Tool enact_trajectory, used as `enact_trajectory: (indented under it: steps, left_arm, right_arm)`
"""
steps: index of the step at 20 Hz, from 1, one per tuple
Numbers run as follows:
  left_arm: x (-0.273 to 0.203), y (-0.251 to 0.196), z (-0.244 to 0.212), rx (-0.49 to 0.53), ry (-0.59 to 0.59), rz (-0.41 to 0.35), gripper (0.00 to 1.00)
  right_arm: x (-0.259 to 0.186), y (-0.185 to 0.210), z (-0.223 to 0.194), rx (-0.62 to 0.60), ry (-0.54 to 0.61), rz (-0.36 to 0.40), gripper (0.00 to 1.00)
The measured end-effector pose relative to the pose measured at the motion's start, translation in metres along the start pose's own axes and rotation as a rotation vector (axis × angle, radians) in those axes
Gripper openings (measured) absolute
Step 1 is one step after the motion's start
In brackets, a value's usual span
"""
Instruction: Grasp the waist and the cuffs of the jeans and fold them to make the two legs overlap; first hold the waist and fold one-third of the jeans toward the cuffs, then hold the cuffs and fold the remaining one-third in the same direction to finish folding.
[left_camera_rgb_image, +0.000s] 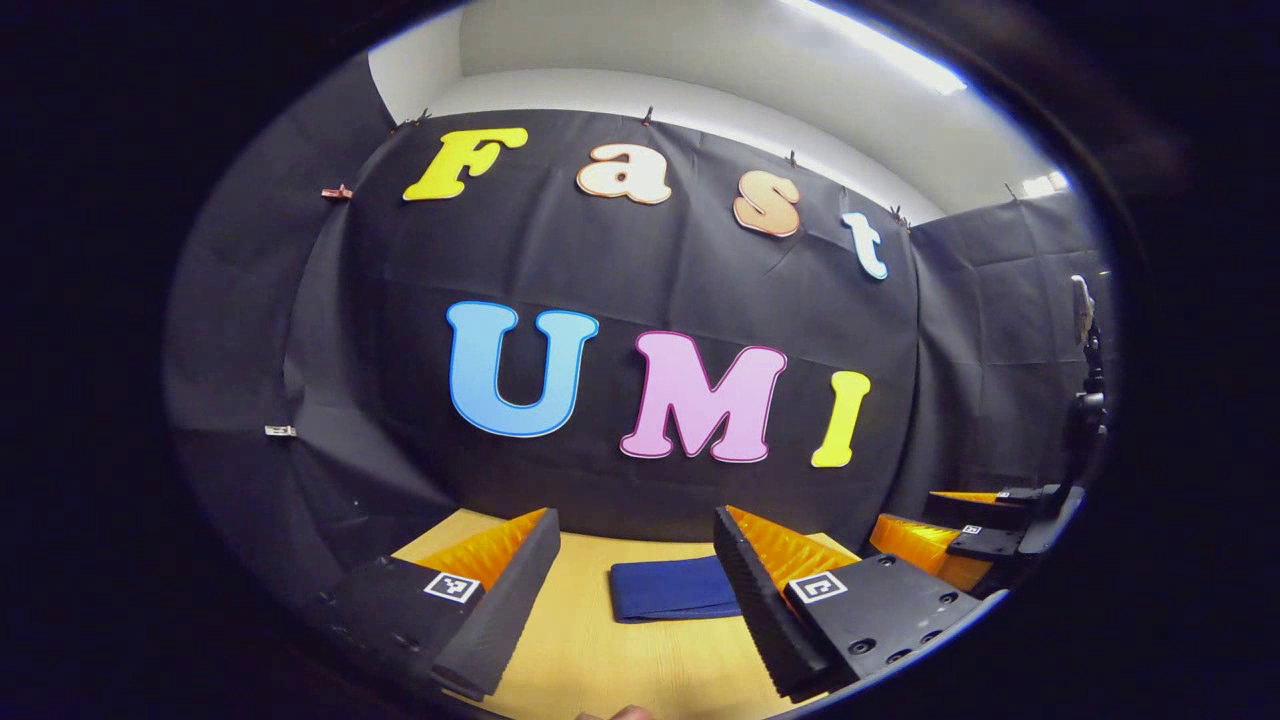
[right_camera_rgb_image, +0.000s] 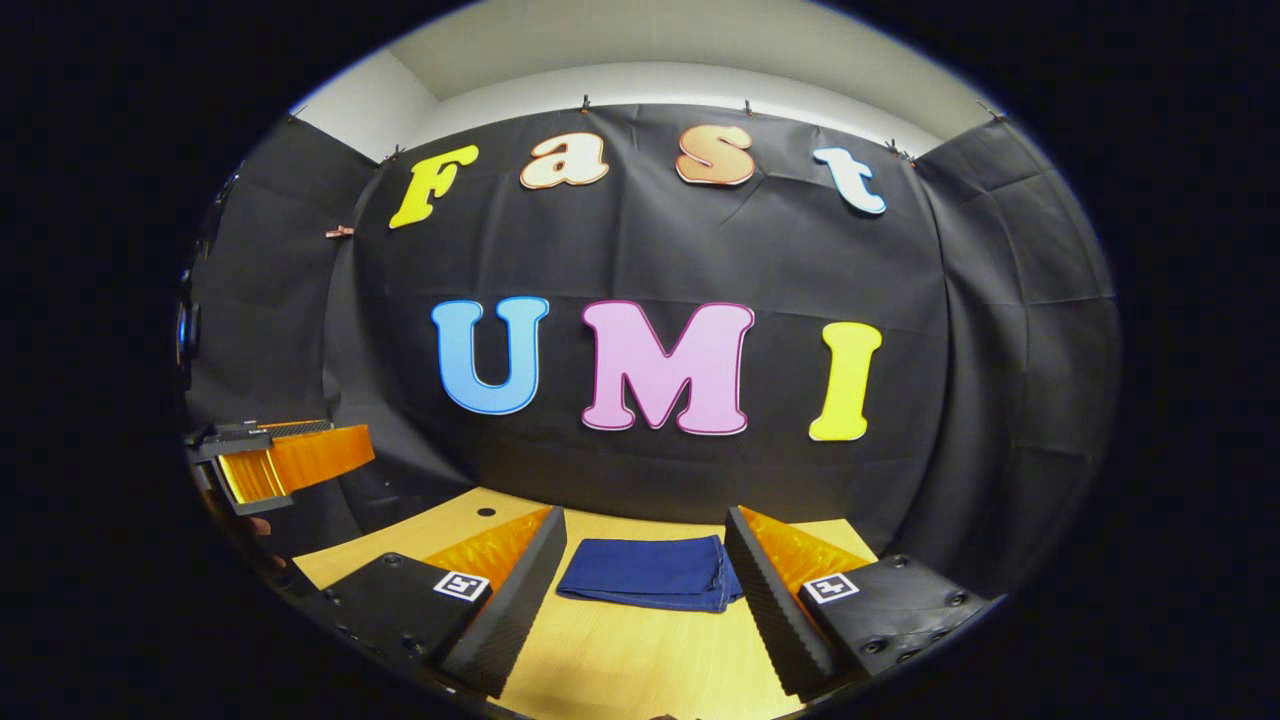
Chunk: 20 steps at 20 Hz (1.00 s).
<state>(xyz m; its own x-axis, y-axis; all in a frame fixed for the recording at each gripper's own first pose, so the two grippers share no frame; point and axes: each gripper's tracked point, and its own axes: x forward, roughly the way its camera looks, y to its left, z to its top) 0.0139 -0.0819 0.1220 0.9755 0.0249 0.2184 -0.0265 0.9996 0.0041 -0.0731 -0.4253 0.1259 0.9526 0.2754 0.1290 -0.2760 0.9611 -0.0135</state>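
The dark blue jeans (left_camera_rgb_image: 668, 588) lie folded into a compact flat rectangle on the wooden table (left_camera_rgb_image: 600, 660), near the black cloth wall. In the right gripper view the same jeans (right_camera_rgb_image: 652, 572) rest between and beyond the fingers. My left gripper (left_camera_rgb_image: 637, 600) is open, held above the table short of the jeans, nothing between its fingers. My right gripper (right_camera_rgb_image: 645, 595) is also open and empty, back from the jeans. The right gripper (left_camera_rgb_image: 985, 540) appears at the right edge of the left gripper view, and the left gripper (right_camera_rgb_image: 275, 462) at the left of the right gripper view.
The black cloth wall (right_camera_rgb_image: 650, 260) stands close behind the table's far edge. A small dark hole (right_camera_rgb_image: 486, 512) marks the table top at the back left. A fingertip (left_camera_rgb_image: 625, 713) pokes in at the bottom of the left gripper view.
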Motion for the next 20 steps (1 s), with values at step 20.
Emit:
enact_trajectory:
  steps: [20]
  left_arm:
    - [0.018,0.003,-0.004,0.06,0.048,0.069,0.96]
  right_arm:
    - [0.025,-0.008,-0.005,-0.012,0.032,0.066,0.97]
